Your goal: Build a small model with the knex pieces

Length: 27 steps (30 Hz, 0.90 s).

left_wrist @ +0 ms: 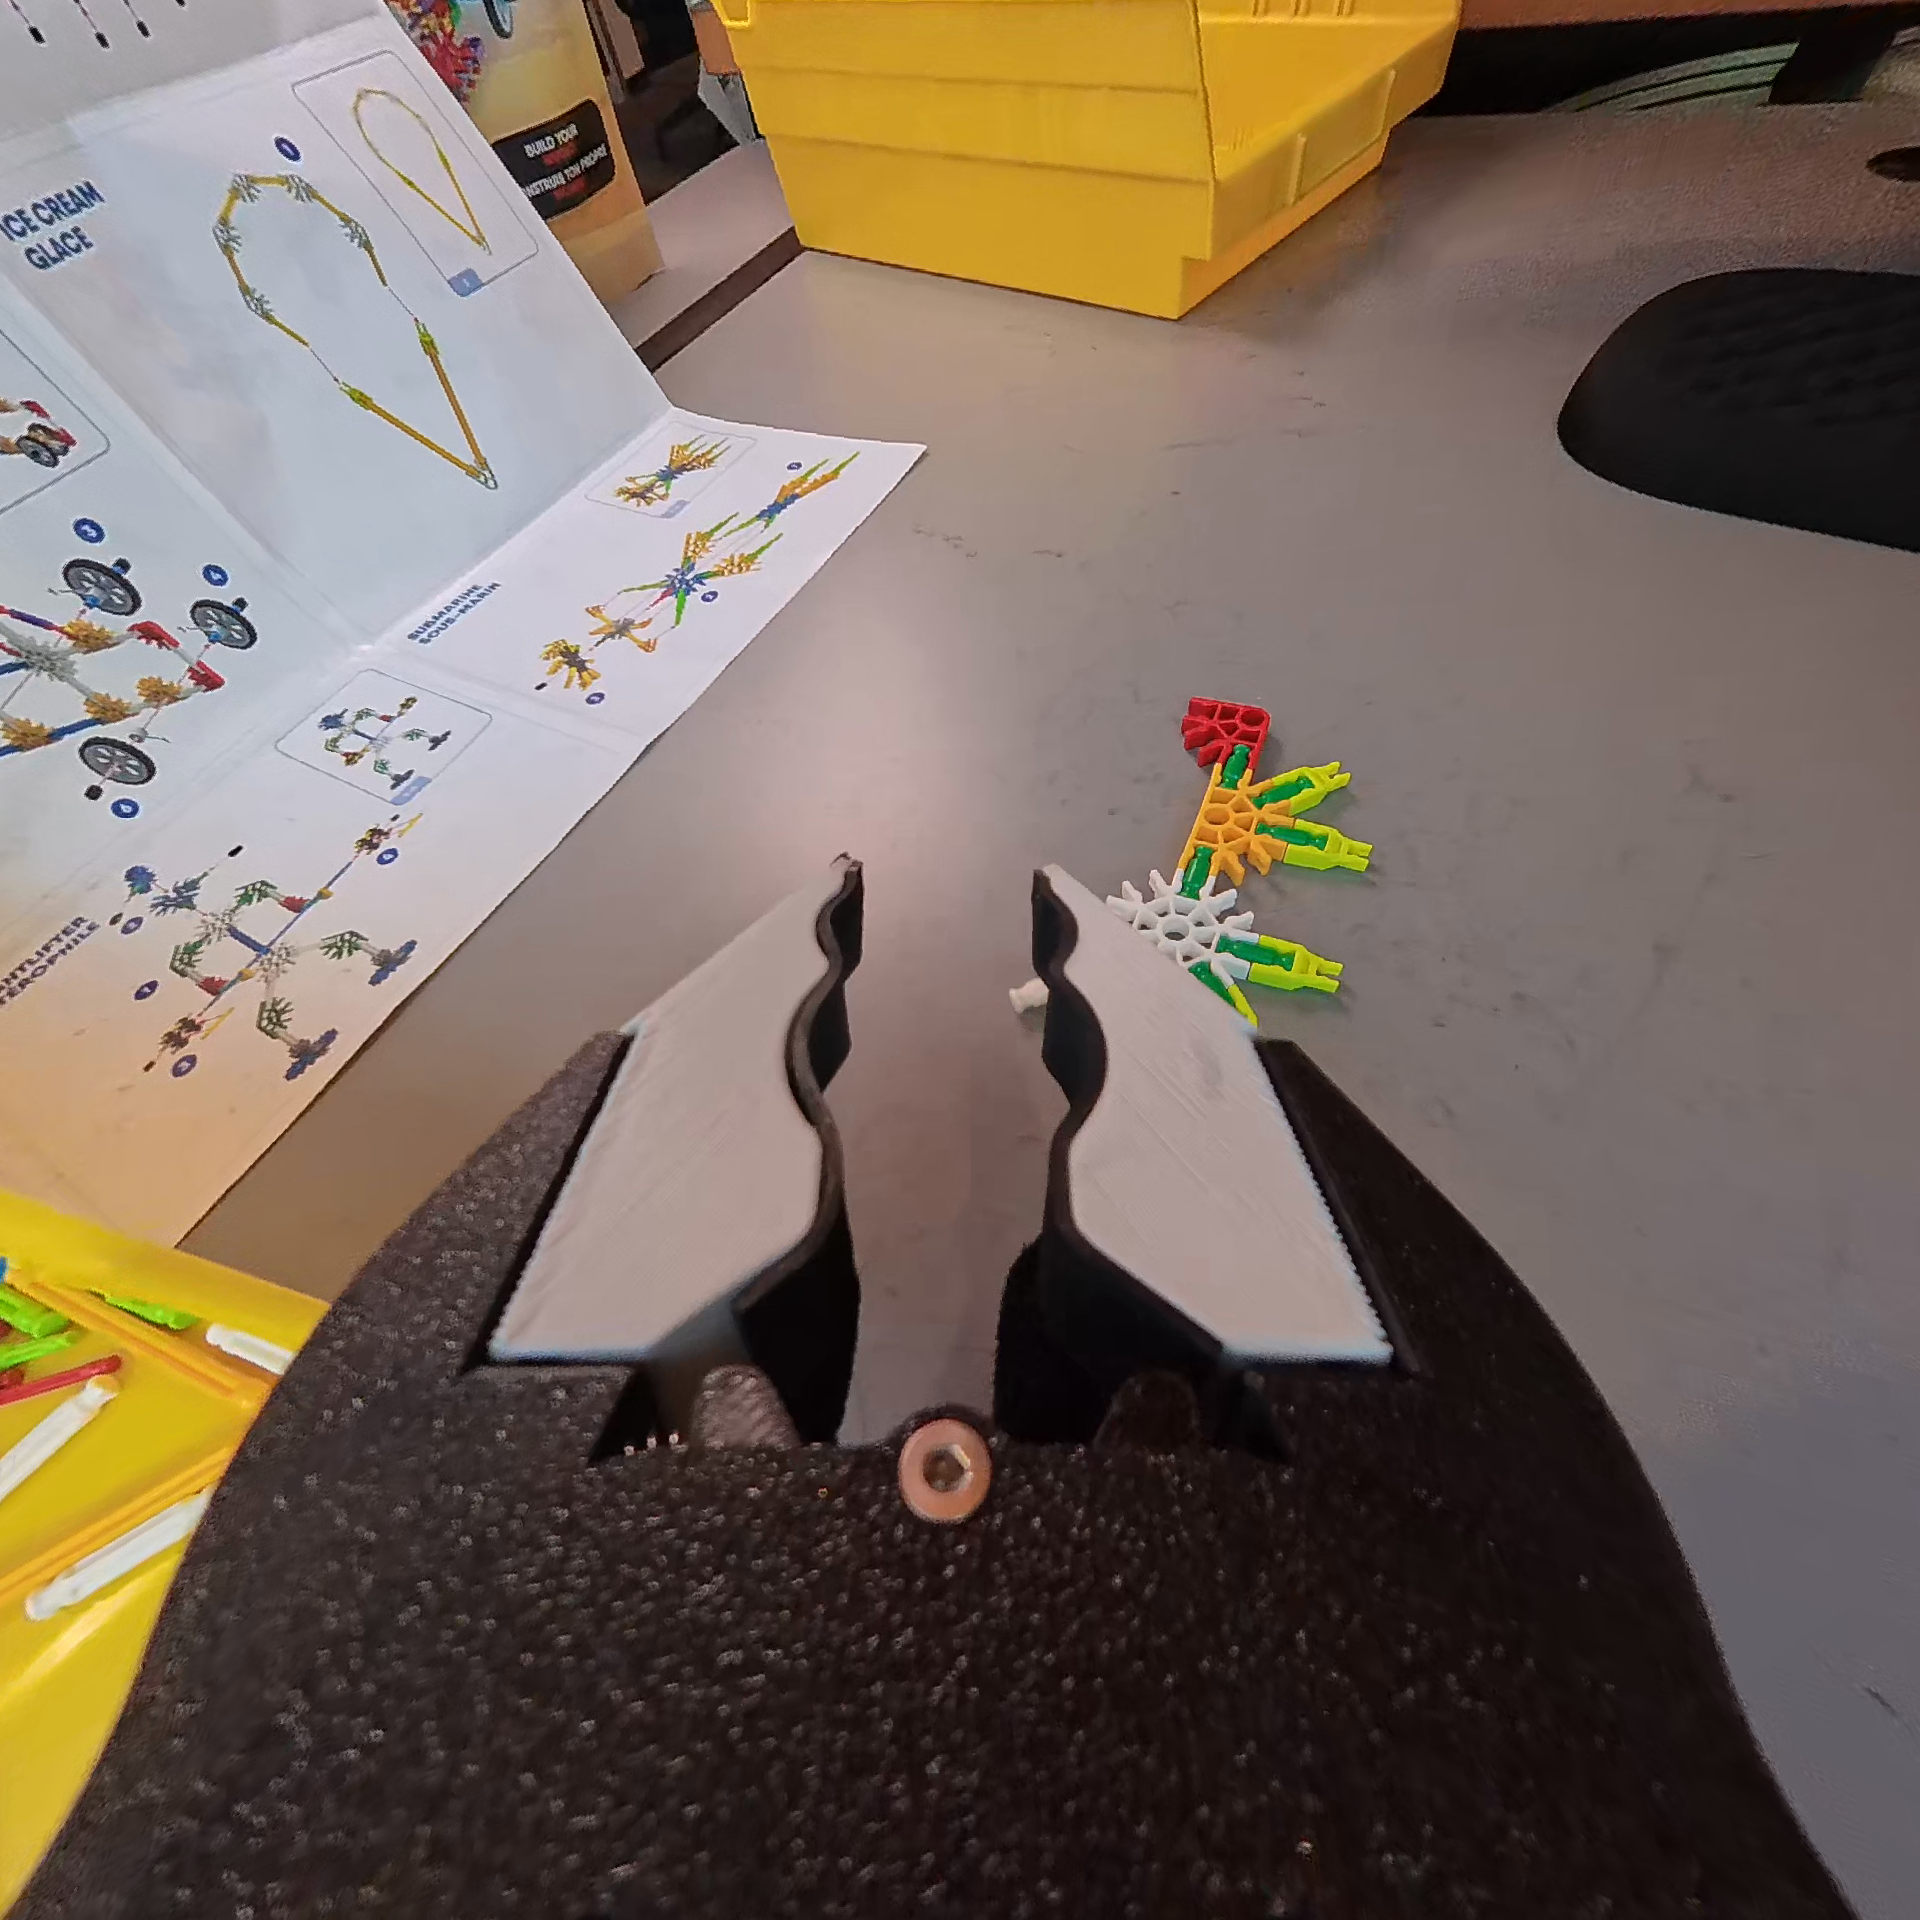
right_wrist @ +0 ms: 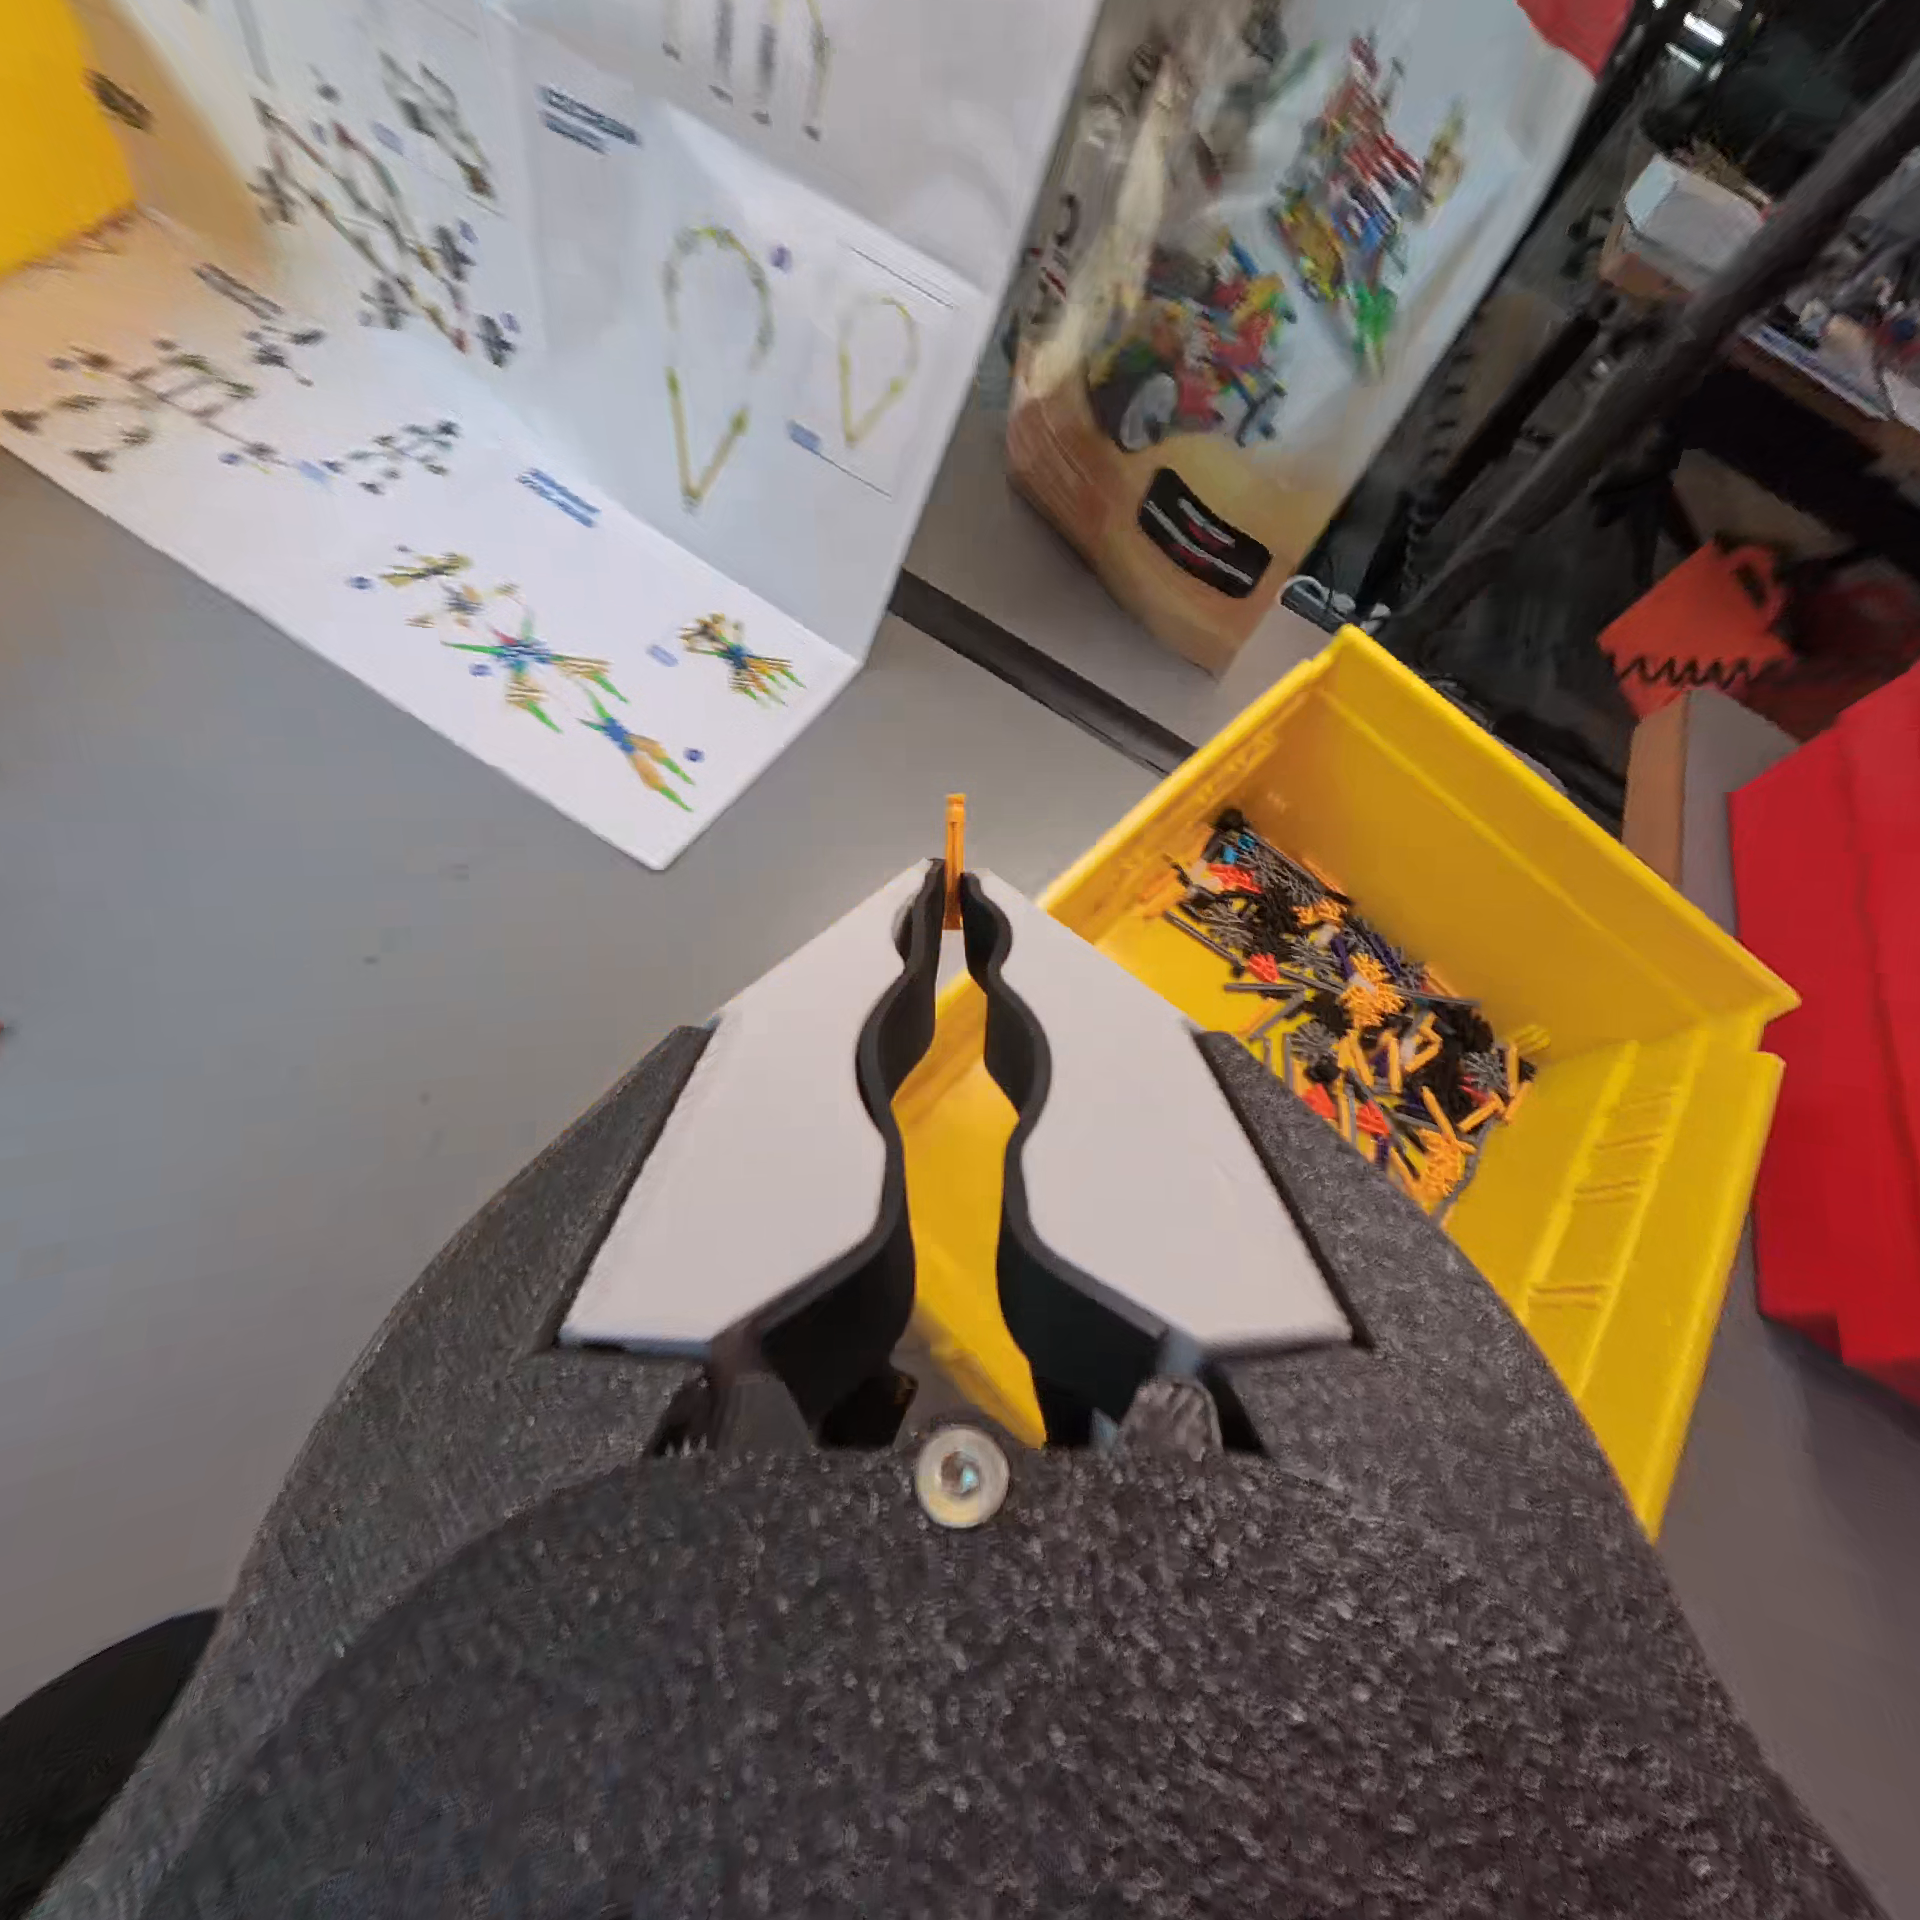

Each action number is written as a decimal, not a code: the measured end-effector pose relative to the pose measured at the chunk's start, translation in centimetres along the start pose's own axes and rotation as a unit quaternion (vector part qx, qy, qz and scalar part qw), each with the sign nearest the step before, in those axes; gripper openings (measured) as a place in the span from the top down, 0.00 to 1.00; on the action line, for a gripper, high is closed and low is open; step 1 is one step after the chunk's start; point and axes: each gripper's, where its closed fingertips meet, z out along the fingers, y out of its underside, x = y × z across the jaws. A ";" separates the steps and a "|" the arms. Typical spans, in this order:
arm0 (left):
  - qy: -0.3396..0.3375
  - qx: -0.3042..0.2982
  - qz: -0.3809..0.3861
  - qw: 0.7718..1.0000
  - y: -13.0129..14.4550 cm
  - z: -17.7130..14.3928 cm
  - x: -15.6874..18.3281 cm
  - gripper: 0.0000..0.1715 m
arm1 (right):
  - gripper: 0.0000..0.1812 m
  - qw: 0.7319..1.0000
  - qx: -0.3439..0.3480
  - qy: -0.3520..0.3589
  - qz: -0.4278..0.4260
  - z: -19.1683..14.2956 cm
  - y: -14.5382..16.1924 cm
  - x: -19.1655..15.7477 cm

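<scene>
Left wrist view: my left gripper (left_wrist: 945, 883) hangs low over the grey table (left_wrist: 1039, 582), jaws apart w/ nothing between them. Nearest thing is the small built assembly (left_wrist: 1236, 873) at 2 o'clock off the tips: red, orange and white connectors joined by green rods. It lies flat, and its white hub is partly hidden behind my R finger. A tiny white piece (left_wrist: 1023, 995) pokes out beside that finger's inner edge. The instruction sheet (left_wrist: 312, 540) spreads out at 10 o'clock, and a yellow tray (left_wrist: 125, 1299) of rods sits at 8.

Right wrist view: my right gripper (right_wrist: 954, 883) is closed on a thin orange piece (right_wrist: 954, 831). It's pinched at the very tips and sticks out toward 12. The open yellow bin (right_wrist: 1475, 800) w/ its heap of loose parts (right_wrist: 1351, 1029) sits at 2 o'clock, partly under the gripper. A toy box (right_wrist: 1247, 312) stands at 1, and the sheet lies at 11.

Judgement on the hold: it's tip-only on a slim part, so it could pivot or slip. Even squeeze and smooth wrist, no jerks. The view is a bit blurred, so I can't tell exactly how much of the piece sits inside the pads.
</scene>
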 end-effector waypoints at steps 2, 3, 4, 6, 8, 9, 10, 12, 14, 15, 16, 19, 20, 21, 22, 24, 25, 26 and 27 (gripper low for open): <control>0.011 -0.010 -0.002 1.000 0.3 0.2 0.3 0.78 | 0.99 0.999 0.003 -0.050 -0.019 -1.6 -0.5 -6.2; 0.019 -0.015 -0.003 1.000 0.5 0.2 0.6 0.75 | 0.99 0.997 -0.003 -0.078 -0.028 -1.7 0.0 -9.4; 0.027 -0.020 -0.004 0.999 0.6 0.3 0.9 0.73 | 0.99 0.993 -0.022 -0.106 -0.038 -1.3 1.1 -12.3; 0.041 -0.026 -0.002 0.999 0.8 0.3 1.5 0.71 | 0.99 0.986 -0.060 -0.148 -0.048 0.1 3.9 -16.9; 0.054 -0.037 -0.002 0.998 1.1 0.3 2.1 0.70 | 0.99 0.977 -0.092 -0.190 -0.034 1.6 6.3 -20.4; 0.058 -0.043 -0.001 0.997 1.3 0.4 2.3 0.70 | 0.99 0.974 -0.102 -0.199 -0.031 2.2 7.1 -21.6; 0.060 -0.051 0.001 0.997 1.5 0.5 2.5 0.70 | 0.99 0.973 -0.110 -0.200 -0.033 2.7 7.6 -22.4; 0.065 -0.065 0.005 0.996 2.0 0.6 3.1 0.69 | 0.99 0.972 -0.122 -0.194 -0.044 3.5 8.3 -23.2; 0.072 -0.076 0.009 0.994 2.3 0.8 3.6 0.67 | 0.99 0.972 -0.126 -0.194 -0.046 3.9 8.3 -23.7; 0.075 -0.082 0.012 0.994 2.4 0.8 3.8 0.67 | 0.99 0.971 -0.129 -0.193 -0.049 4.1 8.4 -23.8; 0.078 -0.086 0.015 0.993 2.5 0.9 4.0 0.66 | 0.99 0.972 -0.131 -0.189 -0.055 4.2 8.5 -23.7; 0.080 -0.099 0.026 0.992 3.0 1.1 4.4 0.65 | 0.99 0.970 -0.137 -0.192 -0.059 4.3 8.9 -24.0; 0.081 -0.102 0.028 0.991 3.1 1.2 4.5 0.64 | 0.99 0.970 -0.138 -0.192 -0.060 4.4 9.0 -24.1; 0.083 -0.105 0.027 0.991 3.3 1.2 4.6 0.64 | 0.99 0.970 -0.138 -0.192 -0.061 4.4 9.1 -24.0; 0.084 -0.108 0.027 0.990 3.4 1.3 4.7 0.64 | 0.98 0.970 -0.137 -0.192 -0.061 4.4 9.2 -24.0; 0.085 -0.117 0.029 0.989 3.8 1.5 4.8 0.64 | 0.96 0.971 -0.129 -0.194 -0.053 4.3 8.9 -23.9; 0.086 -0.121 0.030 0.988 4.0 1.6 4.8 0.64 | 0.96 0.972 -0.122 -0.197 -0.047 4.2 8.6 -23.8; 0.086 -0.122 0.030 0.988 4.1 1.6 4.8 0.64 | 0.95 0.973 -0.109 -0.200 -0.039 4.0 8.0 -23.7; 0.085 -0.122 0.030 0.988 4.0 1.6 4.8 0.64 | 0.95 0.974 -0.093 -0.202 -0.032 3.8 7.3 -23.3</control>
